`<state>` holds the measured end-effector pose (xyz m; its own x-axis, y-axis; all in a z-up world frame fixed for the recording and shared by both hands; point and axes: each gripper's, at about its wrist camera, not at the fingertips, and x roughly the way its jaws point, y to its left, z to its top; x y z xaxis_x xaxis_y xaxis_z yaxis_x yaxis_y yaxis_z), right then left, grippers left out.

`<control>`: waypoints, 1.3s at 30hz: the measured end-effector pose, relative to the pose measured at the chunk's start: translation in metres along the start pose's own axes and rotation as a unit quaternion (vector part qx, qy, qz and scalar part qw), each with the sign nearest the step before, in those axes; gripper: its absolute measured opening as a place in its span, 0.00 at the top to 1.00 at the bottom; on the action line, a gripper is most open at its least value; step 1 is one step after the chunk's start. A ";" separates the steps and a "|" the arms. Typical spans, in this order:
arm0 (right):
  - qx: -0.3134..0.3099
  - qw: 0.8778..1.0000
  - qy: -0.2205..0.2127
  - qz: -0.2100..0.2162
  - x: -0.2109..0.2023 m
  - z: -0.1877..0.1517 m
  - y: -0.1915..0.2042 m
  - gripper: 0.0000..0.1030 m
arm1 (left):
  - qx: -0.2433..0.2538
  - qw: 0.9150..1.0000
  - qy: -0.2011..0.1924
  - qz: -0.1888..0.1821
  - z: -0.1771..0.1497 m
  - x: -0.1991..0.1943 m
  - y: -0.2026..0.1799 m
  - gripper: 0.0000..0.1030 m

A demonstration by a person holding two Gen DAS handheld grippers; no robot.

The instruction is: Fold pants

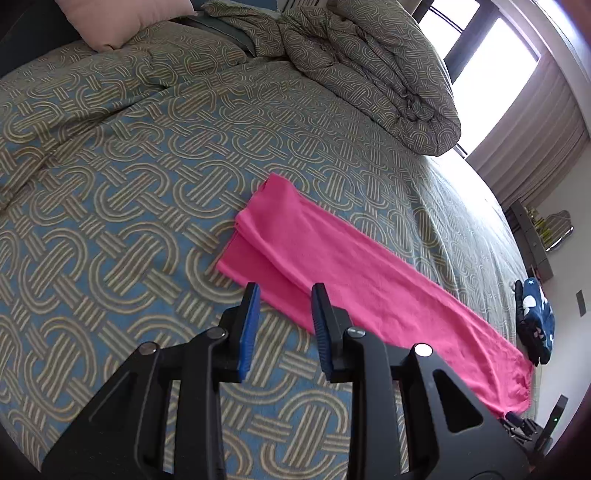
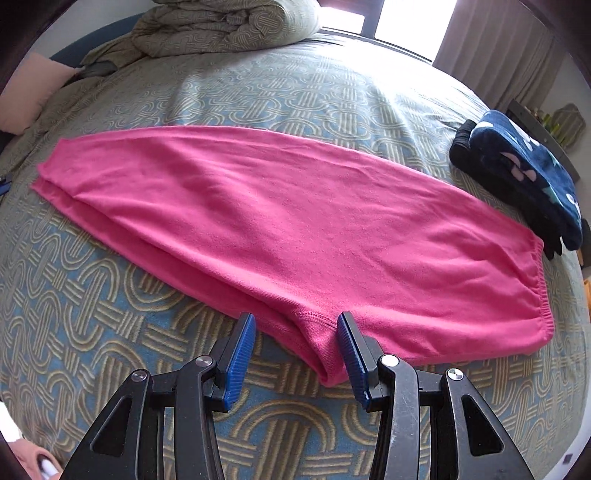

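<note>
One pink pants (image 2: 295,229), two tongs.

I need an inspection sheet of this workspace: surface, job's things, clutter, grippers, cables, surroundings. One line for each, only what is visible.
Surface: bed covered by a patterned blue and tan spread.
Job's things: pink pants lie flat, folded lengthwise with one leg on the other, waistband toward the dark clothes.
Clutter: a stack of folded dark clothes beside the waistband; a bunched duvet and a pink pillow at the far end.
Grippers: left gripper open above the leg edge, holding nothing; right gripper open, the crotch corner lies between its fingers, not pinched.
Cables: nothing seen.
Surroundings: bright window, curtain.
</note>
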<state>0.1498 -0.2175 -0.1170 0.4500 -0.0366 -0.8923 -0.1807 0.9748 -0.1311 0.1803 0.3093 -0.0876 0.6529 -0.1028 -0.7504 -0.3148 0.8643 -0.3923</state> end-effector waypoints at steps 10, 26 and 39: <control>0.017 1.000 0.013 -0.017 0.010 0.007 -0.001 0.55 | -0.042 0.998 0.041 0.006 0.023 0.059 0.010 0.72; 0.039 0.999 -0.001 -0.010 0.016 0.010 -0.008 0.91 | -0.039 0.999 0.030 -0.003 0.038 0.060 -0.001 0.97; 0.044 0.999 -0.018 0.004 -0.007 -0.007 -0.025 0.94 | -0.022 0.997 0.044 0.059 0.026 0.053 0.029 0.97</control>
<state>0.1452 -0.2432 -0.1103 0.4802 -0.0233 -0.8768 -0.1079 0.9905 -0.0854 0.2233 0.3419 -0.1252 0.5476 -0.0460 -0.8355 -0.4175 0.8503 -0.3205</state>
